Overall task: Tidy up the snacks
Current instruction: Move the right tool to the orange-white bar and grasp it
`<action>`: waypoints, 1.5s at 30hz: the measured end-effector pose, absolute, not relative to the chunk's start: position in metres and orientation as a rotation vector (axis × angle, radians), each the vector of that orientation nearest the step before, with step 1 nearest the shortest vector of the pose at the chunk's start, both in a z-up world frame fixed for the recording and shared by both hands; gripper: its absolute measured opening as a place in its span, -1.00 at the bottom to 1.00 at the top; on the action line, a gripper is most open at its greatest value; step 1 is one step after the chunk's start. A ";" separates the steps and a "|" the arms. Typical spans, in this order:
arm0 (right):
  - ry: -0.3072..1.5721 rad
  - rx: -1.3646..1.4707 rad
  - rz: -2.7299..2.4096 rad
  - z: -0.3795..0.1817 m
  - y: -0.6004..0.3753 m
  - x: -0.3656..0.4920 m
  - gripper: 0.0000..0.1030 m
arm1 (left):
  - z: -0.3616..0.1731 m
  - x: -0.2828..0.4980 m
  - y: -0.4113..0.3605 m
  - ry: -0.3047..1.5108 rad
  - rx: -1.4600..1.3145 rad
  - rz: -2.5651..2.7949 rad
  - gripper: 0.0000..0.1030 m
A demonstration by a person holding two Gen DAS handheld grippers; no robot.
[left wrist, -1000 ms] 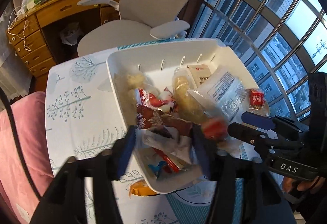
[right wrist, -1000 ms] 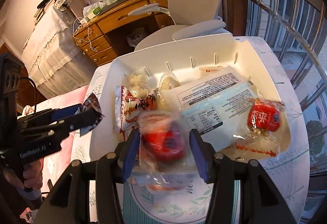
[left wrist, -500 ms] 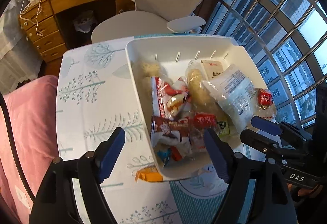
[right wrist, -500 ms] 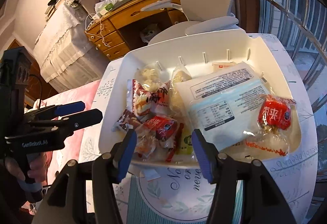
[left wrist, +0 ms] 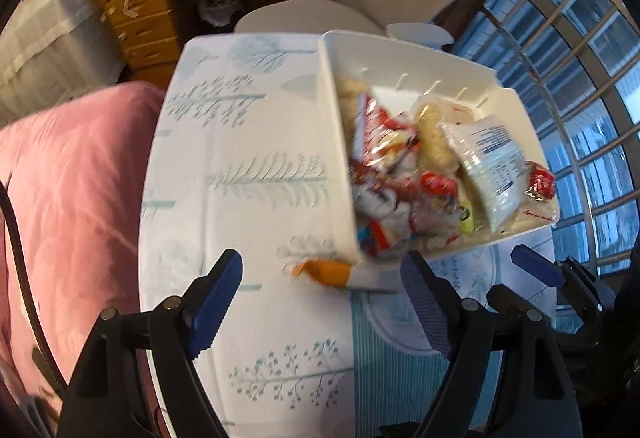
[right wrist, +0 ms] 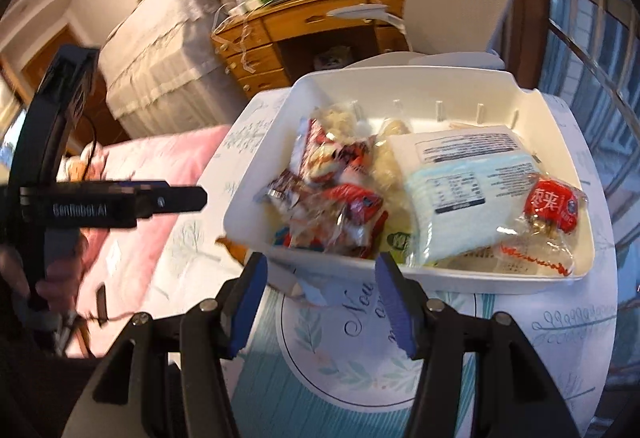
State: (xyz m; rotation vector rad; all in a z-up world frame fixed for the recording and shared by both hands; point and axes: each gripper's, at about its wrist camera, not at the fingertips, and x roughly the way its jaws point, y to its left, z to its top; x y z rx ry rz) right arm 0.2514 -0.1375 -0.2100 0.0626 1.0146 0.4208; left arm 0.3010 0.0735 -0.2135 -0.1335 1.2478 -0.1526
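Both jaws gape empty; orange snack packet [left wrist: 326,272] lies flat beside bin [left wrist: 340,198].

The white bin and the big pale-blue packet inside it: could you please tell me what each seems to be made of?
The bin looks like moulded plastic, smooth and slightly glossy: thin rounded walls, and moulded ribs along its far wall. The packet seems to be thin plastic film with a soft sheen: it creases and carries a printed label. What is inside it cannot be told.
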 end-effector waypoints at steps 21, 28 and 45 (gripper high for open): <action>0.929 -0.293 0.558 -0.276 -0.075 0.239 0.10 | -0.237 0.260 0.091 1.350 -0.185 -0.003 0.56; 0.948 -0.319 0.581 -0.289 -0.065 0.242 0.09 | -0.243 0.259 0.091 1.364 -0.177 -0.018 0.56; 1.066 -0.332 0.468 -0.286 -0.031 0.212 -0.65 | -0.228 0.234 0.112 1.307 -0.198 -0.130 0.56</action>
